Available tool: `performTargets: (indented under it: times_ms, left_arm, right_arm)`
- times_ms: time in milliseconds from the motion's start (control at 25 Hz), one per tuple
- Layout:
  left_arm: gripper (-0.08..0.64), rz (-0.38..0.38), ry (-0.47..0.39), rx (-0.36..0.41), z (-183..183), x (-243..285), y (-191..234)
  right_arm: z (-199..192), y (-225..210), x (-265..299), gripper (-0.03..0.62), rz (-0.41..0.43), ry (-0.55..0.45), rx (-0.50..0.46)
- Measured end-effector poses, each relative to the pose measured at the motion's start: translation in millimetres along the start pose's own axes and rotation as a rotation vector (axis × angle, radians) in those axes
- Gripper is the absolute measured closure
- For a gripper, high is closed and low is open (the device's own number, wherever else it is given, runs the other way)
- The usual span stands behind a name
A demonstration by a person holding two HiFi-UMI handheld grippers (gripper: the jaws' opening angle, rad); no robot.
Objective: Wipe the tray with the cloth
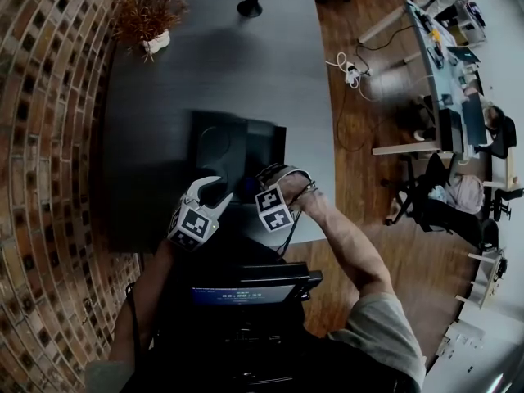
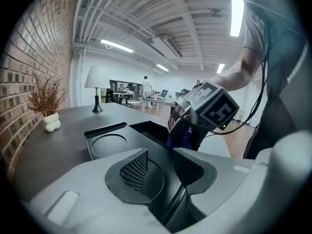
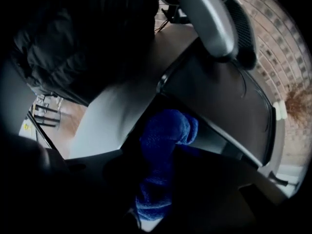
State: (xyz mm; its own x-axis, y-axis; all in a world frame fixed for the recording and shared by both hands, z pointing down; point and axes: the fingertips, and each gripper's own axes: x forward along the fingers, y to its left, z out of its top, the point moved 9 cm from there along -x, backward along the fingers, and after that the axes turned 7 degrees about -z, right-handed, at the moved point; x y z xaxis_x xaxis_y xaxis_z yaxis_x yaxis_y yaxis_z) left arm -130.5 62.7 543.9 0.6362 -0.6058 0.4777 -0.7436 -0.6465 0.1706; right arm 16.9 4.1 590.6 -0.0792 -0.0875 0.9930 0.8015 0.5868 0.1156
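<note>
At lower centre of the head view, my left gripper (image 2: 161, 169) pinches the near rim of the tray (image 1: 237, 142). Just right of it, my right gripper (image 3: 156, 152) points down, clamped on the cloth (image 3: 168, 128) in the tray's lower right corner. The round well (image 2: 108, 145) lies up and left of the cloth, so I judge the sweep goes that way.

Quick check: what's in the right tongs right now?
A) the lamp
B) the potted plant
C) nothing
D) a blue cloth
D: the right gripper view shows the blue cloth bunched between the right tongs, down by the black tray.
</note>
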Motion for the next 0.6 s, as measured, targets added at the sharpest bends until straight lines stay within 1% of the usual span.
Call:
performTargets:
  times_ms: [120, 200, 360, 440, 520, 600]
  left_arm:
    - [0.396, 0.000, 0.001, 0.007, -0.6, 0.5, -0.3]
    - [0.396, -0.003, 0.004, 0.001, 1.2, -0.1, -0.9]
    - [0.396, -0.001, -0.005, -0.004, -1.2, 0.0, -0.5]
    - [0.396, 0.004, -0.017, 0.002, -5.3, 1.6, 0.6]
    - [0.396, 0.000, -0.012, -0.002, -4.3, 2.0, 0.6]
    - [0.396, -0.002, -0.012, -0.007, -2.8, 2.2, 0.0]
  right_arm:
    - [-14.0, -11.7, 5.7, 0.436, 0.002, 0.002, 0.081]
    - [-33.0, -29.1, 10.2, 0.433, -0.043, 0.050, 0.161]
    - [-68.4, -76.7, 17.6, 0.431, -0.222, 0.201, 0.317]
    - [-79.0, -99.6, 21.2, 0.431, -0.333, 0.284, 0.367]
    - [-84.9, -113.1, 23.0, 0.431, -0.440, 0.361, 0.380]
    - [-84.6, -110.6, 25.1, 0.431, -0.503, 0.391, 0.361]
